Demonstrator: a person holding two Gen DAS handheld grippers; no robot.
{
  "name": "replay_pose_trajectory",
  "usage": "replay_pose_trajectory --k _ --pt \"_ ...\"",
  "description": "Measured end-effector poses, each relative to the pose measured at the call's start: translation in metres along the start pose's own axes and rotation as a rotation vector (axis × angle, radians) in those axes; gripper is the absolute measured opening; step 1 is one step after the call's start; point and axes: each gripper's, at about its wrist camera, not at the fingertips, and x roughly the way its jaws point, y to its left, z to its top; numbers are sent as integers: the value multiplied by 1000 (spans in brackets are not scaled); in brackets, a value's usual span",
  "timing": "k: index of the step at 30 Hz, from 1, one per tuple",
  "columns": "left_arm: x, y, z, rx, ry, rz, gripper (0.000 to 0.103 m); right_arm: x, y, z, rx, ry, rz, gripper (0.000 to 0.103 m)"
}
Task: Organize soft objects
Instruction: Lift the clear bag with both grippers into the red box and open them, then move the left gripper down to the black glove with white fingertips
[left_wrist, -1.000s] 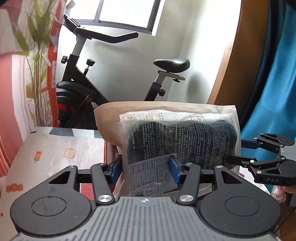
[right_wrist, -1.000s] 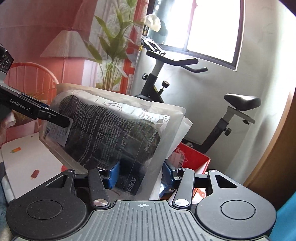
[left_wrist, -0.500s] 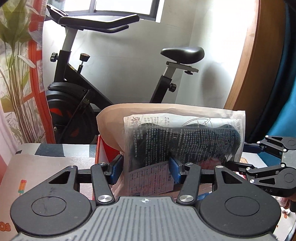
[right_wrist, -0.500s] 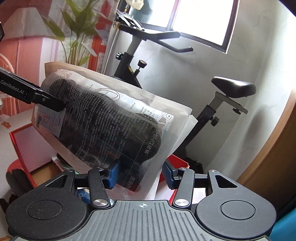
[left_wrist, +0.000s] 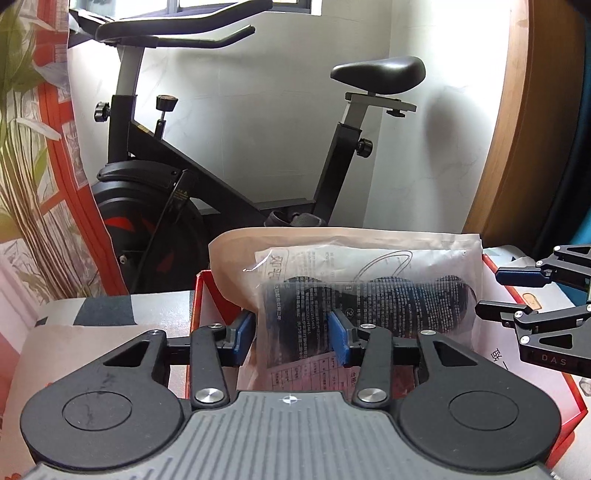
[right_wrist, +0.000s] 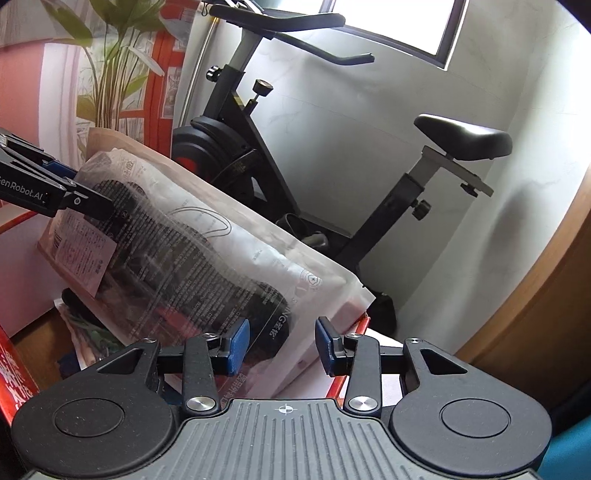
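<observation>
A clear plastic packet with a dark soft item and printed text (left_wrist: 373, 295), backed by a tan paper bag (left_wrist: 280, 243), stands low inside a red box (left_wrist: 535, 314). My left gripper (left_wrist: 291, 341) is shut on the packet's left end. In the right wrist view the same packet (right_wrist: 192, 251) slopes down into the red box (right_wrist: 347, 373). My right gripper (right_wrist: 282, 347) has its jaws spread around the packet's near corner, no longer pinching it. It also shows in the left wrist view (left_wrist: 517, 291), beside the packet's right edge.
An exercise bike (left_wrist: 221, 155) stands behind the box against a white wall. A leafy patterned curtain (left_wrist: 33, 184) hangs at the left. A wooden door frame (left_wrist: 517, 147) is at the right. Other soft items (right_wrist: 85, 332) lie in the box bottom.
Both grippers have lowered the packet and paper bag down into the red box. The right gripper's jaws have spread apart and released the packet's end.
</observation>
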Motion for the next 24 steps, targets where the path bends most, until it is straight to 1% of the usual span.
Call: replay_pose_trajectory --k 3,5,8,11,14,16,17,18,19,21,24 --pt "0 -6 2 42 -9 29 46 0 4 2 0 6 0 36" --pt "-3 -7 3 49 -24 58 47 -3 6 2 4 7 3 35" --pt "-13 -3 6 40 -71 81 47 -11 7 1 29 7 3 36" --pt "-28 2 12 34 -121 105 48 -22 5 -1 59 -3 3 38" --pt "-51 6 16 13 -169 109 56 -38 2 -4 96 -28 -1 43" --pt "-67 8 15 -6 -190 97 67 -50 0 -6 130 -48 5 50" --pt "-77 7 13 -11 -202 90 71 -57 -1 -8 150 -59 8 58" --pt "-87 6 10 -16 -213 85 78 -64 -3 -10 173 -72 13 67" --pt "-95 5 7 -18 -221 79 84 -72 -4 -12 198 -88 19 70" --pt "-111 1 -2 -20 -234 64 91 -87 -6 -20 246 -118 35 84" --pt "-131 -5 -20 -29 -238 43 96 -108 -2 -32 279 -157 39 93"
